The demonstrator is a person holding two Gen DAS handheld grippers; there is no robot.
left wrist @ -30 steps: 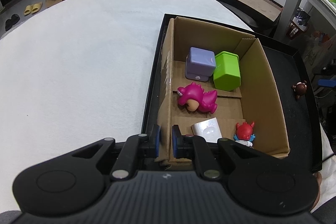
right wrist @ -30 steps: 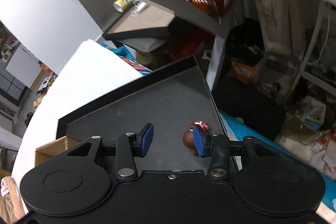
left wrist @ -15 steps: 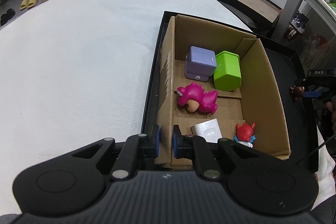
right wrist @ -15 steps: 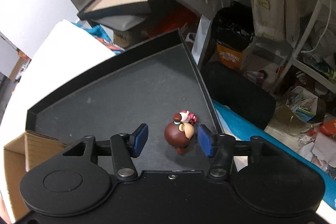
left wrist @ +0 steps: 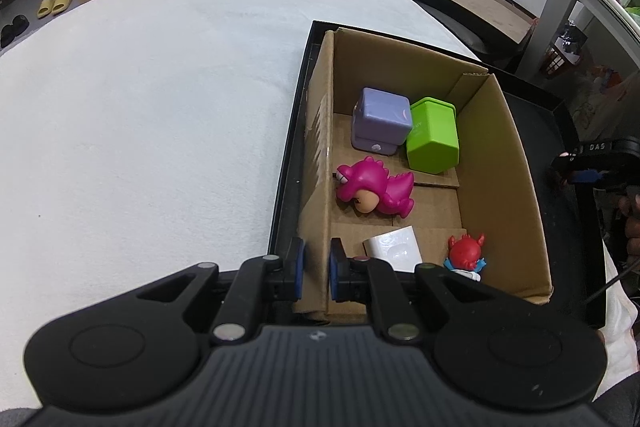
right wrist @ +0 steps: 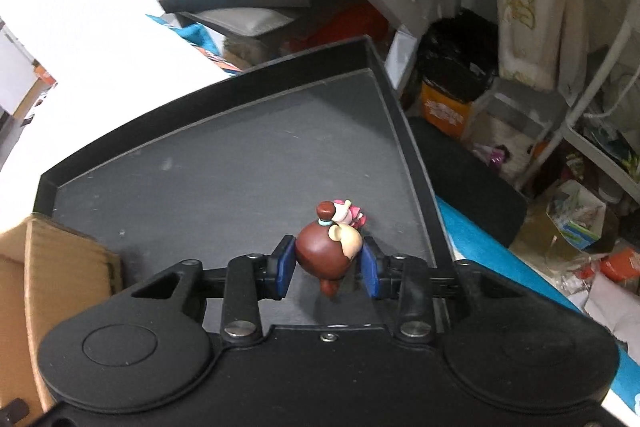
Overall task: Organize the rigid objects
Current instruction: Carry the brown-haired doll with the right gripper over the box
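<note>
Left gripper (left wrist: 316, 269): jaws nearly closed, 1 blue pad on each side of the near left wall of the cardboard box (left wrist: 516, 163). Pads pinch that wall close to the box's near corner.

Box sits inside a black tray (left wrist: 576, 247), against the tray's left rim. Tray rests on a white cloth surface (left wrist: 140, 127).

Box contents, 5 items:
- purple cube toy (left wrist: 382, 121), far end, touching the green block (left wrist: 432, 135) on its right
- pink dinosaur figure (left wrist: 374, 187), mid-box, lying near the left wall
- white block (left wrist: 394, 247), near end, partly hidden behind the gripper body
- red crab-like figure (left wrist: 466, 253), near end, just right of the white block

Right gripper (right wrist: 328, 267): jaws partly closed around a brown-haired figurine (right wrist: 326, 253). Both blue pads lie against the sides of its round head; contact looks made on each side. Figurine is over the bare tray floor (right wrist: 220, 167), close to the tray's right rim, outside the box. A small pink piece (right wrist: 348, 213) shows at the far end of the figurine. Cannot tell whether the figurine's base touches the tray floor.

In the left wrist view the right gripper (left wrist: 588, 175) appears at the tray's right edge, well apart from the box's right wall.
</note>
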